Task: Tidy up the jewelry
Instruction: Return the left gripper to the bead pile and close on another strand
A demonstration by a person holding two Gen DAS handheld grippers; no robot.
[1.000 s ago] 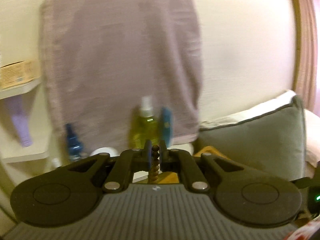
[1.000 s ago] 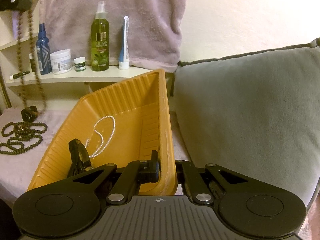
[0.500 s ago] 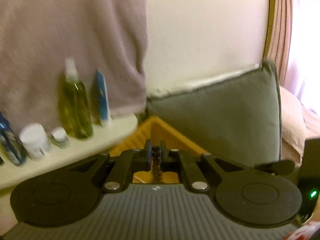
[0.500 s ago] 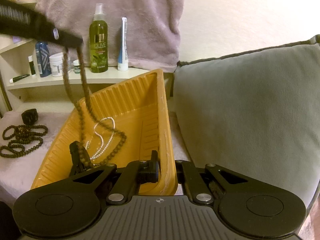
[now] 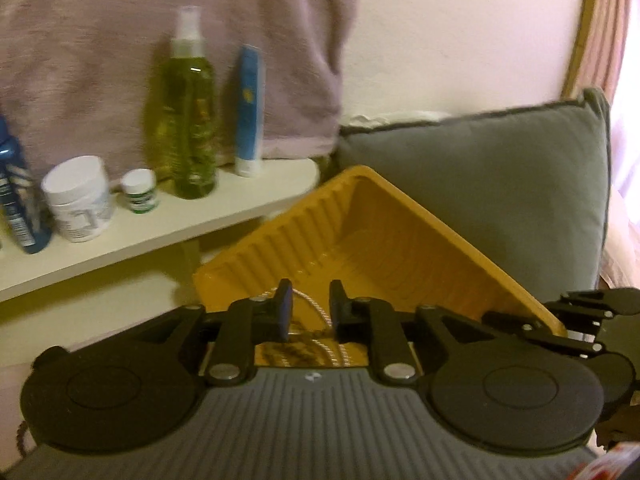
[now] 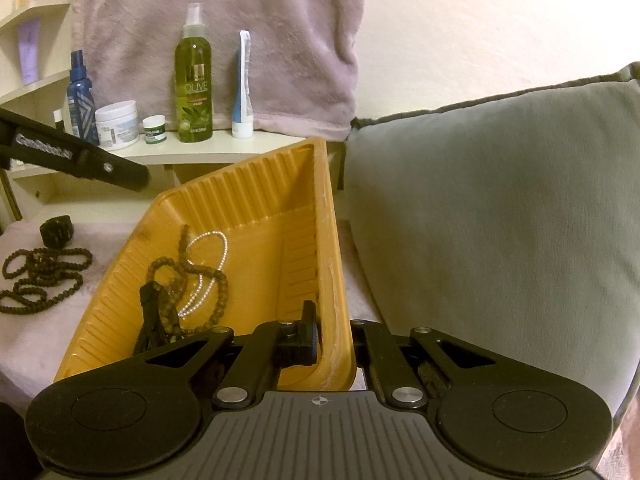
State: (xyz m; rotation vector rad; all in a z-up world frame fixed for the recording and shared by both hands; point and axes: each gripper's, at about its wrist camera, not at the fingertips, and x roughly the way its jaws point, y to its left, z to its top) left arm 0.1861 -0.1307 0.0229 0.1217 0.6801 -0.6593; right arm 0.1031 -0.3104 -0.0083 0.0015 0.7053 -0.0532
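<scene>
Brown bead necklace (image 6: 188, 276) lies in tray (image 6: 248, 184), below parted fingers (image 5: 285, 308).

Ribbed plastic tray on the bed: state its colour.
Orange-yellow. The ribbed plastic tray shows best in the right wrist view.

left gripper (image 5: 309, 309): fingers just opened | brown bead necklace (image 6: 188, 276): released, now in yellow tray (image 6: 256, 184)

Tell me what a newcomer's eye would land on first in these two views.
First, the ribbed orange plastic tray, tilted up with its right rim pinched by the shut right gripper; a brown wooden bead strand and a white pearl necklace lie in it. Next, the open left gripper, jaws just opened with nothing between them, above the tray. Then the tall green spray bottle on the cream shelf behind.
</scene>
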